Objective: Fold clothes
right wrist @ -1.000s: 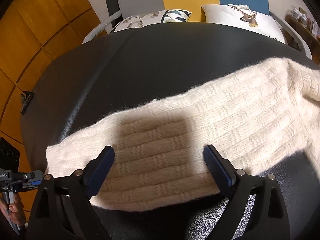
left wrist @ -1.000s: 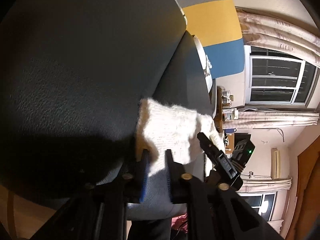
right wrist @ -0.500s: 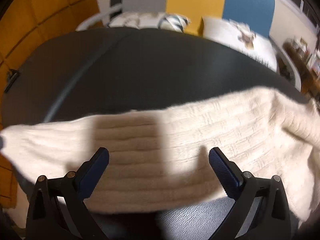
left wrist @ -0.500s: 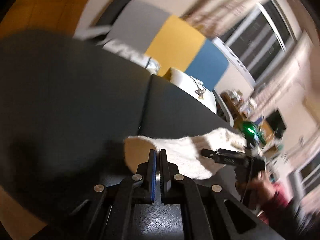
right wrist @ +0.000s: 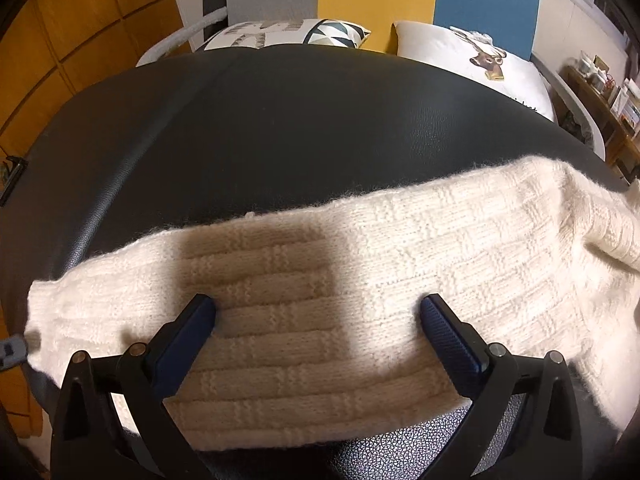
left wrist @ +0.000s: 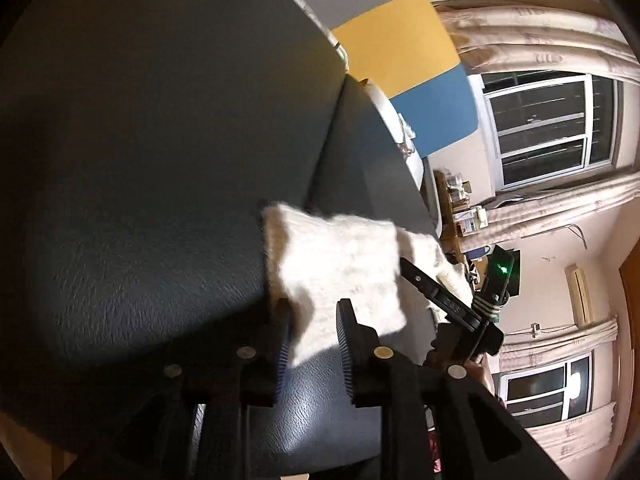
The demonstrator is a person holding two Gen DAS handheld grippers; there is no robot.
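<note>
Nowhere does any readable brand or lettering show; the only printed marks are a deer picture on the white pillow (right wrist: 472,60) and a geometric pattern on the second pillow (right wrist: 288,34), both lying beyond the far edge of the black leather-like worktop (right wrist: 304,120). Compared with 0.5 s ago, the left tongs (left wrist: 312,344) have gone from pressed shut to parted by a moderate gap, and their view has swung back so the window (left wrist: 552,128) and curtains (left wrist: 540,32) stand at the right; the sweater's end lies between the blue pads but neither pad visibly clamps it. The right tongs (right wrist: 318,320) remain spread wide, as they were a moment before, hovering over the knit with nothing gripped, and their boxy shadow falls on the fabric between the fingers. The cream sweater (right wrist: 400,264) is a chunky ribbed knit with a fuzzy edge, stretched as a long band across the near part of the worktop, with a folded layer bunched at its right end. In the left view the right tongs (left wrist: 444,300) show beyond the sweater (left wrist: 344,268), carrying a green light.
</note>
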